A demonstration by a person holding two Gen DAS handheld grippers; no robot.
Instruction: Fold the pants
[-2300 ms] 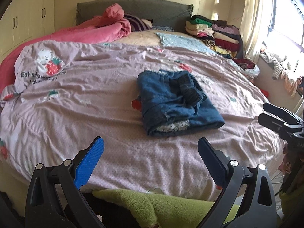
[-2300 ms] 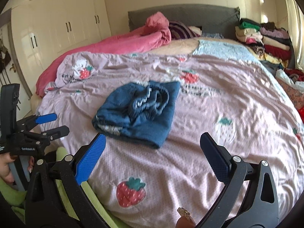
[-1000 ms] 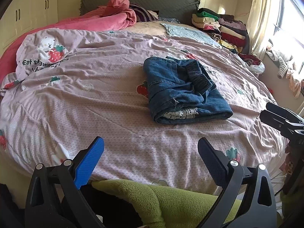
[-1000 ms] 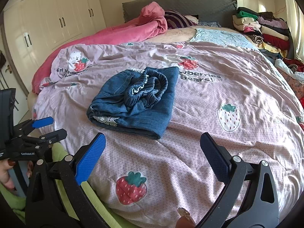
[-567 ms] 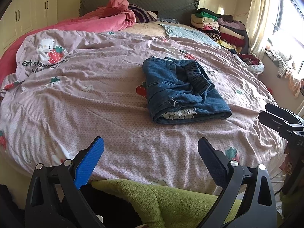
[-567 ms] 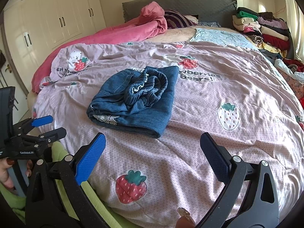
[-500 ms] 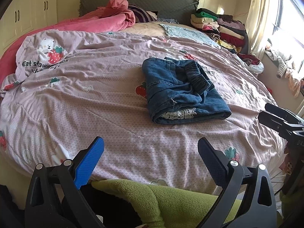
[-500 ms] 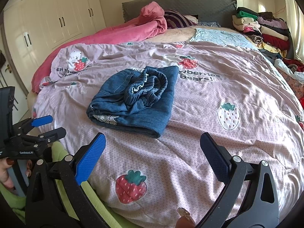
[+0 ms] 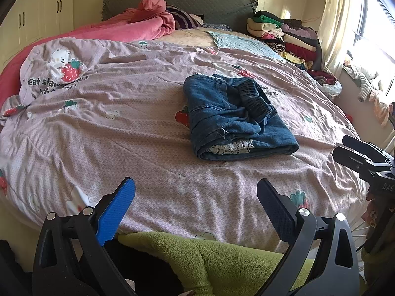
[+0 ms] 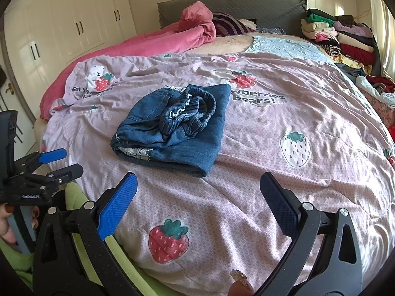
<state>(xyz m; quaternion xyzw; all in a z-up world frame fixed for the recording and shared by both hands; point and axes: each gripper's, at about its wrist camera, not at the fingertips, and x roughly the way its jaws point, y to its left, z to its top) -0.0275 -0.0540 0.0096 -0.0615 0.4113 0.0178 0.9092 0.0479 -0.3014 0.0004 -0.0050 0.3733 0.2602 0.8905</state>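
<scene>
Pants [image 9: 237, 120] lie folded into a compact denim bundle near the middle of the bed, on the strawberry-print quilt [image 9: 123, 123]. Elastic waistband [image 10: 190, 113] sits bunched on top; a strip of white lace lining [image 9: 232, 146] shows at the near edge, so the stack is layered but not crisp.

Left gripper [image 9: 195, 209]: released, jaws wide apart, nothing between them, held back at the near edge of the bed, well apart from the bundle. Right gripper [image 10: 197, 199]: likewise released and empty, held over the near quilt, right of the left one. Each tool shows at the edge of the other's view.

Judgement: both tools sit back and open because the fold looks essentially done; the bundle rests on its own. Possible remaining touch-up would be flattening the waistband and tucking in the lace.

Far right of the bed: a stack of folded clothes [image 10: 338, 37], probably where finished items collect. Far left: pink blanket [image 9: 128, 26], heaped against the headboard and clear of the working area.
</scene>
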